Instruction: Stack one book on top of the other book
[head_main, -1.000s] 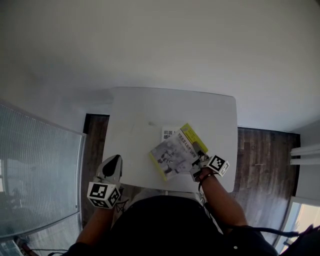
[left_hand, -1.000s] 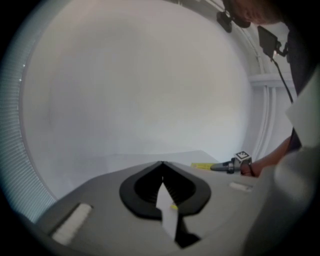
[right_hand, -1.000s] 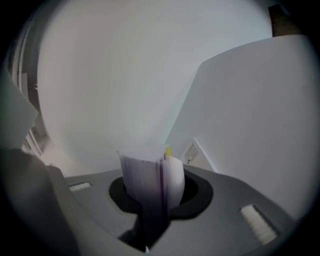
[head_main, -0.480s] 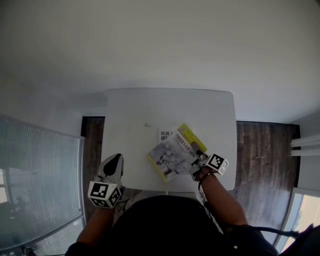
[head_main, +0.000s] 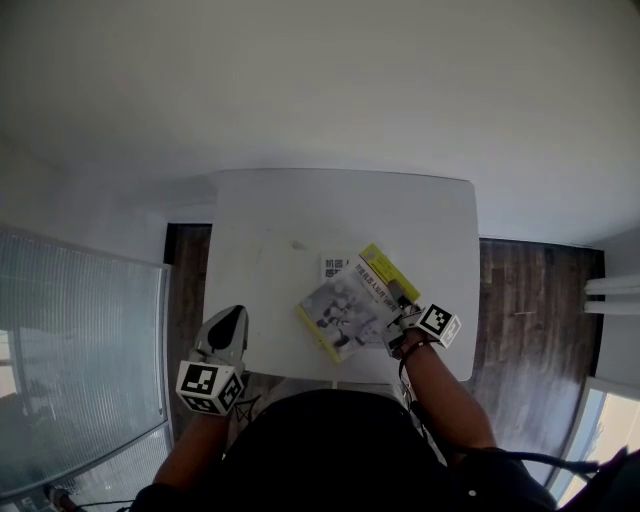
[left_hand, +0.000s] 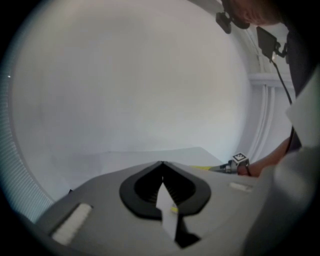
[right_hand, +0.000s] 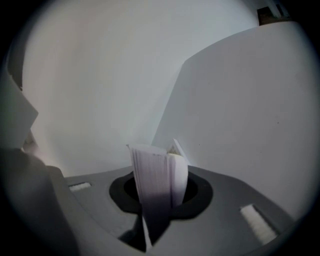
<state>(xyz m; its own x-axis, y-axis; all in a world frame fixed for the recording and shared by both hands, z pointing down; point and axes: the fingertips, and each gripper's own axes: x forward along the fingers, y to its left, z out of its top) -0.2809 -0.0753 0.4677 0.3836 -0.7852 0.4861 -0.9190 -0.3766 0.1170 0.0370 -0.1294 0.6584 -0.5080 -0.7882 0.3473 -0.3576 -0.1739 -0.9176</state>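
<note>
In the head view, a white table (head_main: 270, 220) carries two books. The upper book (head_main: 350, 305), with a grey and yellow cover, lies at an angle over the lower book (head_main: 336, 266), of which only a white corner shows at the far side. The right gripper (head_main: 398, 335) sits at the upper book's near right corner. The left gripper (head_main: 226, 322) hangs at the table's near left edge, well apart from both books.

In the left gripper view, the jaws are pressed together with nothing between them.

In the right gripper view, the jaws pinch the upper book by its page edges, above the table.
</note>
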